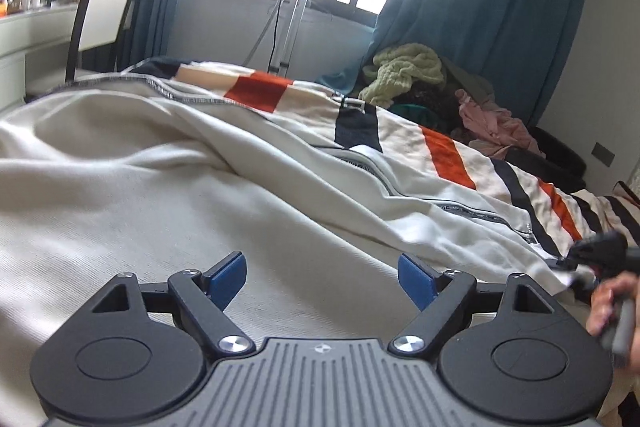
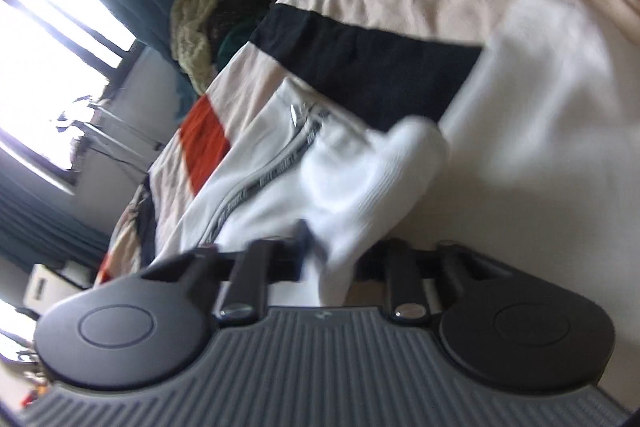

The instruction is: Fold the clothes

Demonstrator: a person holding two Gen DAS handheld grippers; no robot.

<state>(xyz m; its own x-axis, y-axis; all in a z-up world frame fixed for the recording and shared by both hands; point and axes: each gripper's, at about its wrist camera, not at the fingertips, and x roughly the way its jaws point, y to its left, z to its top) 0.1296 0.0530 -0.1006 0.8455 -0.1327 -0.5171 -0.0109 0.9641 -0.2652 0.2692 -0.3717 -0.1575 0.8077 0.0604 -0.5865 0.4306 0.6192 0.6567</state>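
Observation:
A white zip-up garment [image 1: 168, 163] lies spread over a bed with a striped cream, orange and navy cover [image 1: 444, 151]. My left gripper [image 1: 322, 277] is open and empty, its blue pads just above the white cloth. My right gripper [image 2: 332, 251] is shut on a fold of the white garment [image 2: 360, 195] near its zipper [image 2: 264, 179]; that view is tilted and blurred. The right gripper also shows at the right edge of the left wrist view [image 1: 596, 247], holding the garment's edge.
A pile of clothes, green [image 1: 404, 71] and pink [image 1: 496, 123], sits at the far end of the bed. Teal curtains [image 1: 480, 19] frame a bright window. A chair [image 1: 104, 11] and a white desk stand at the left.

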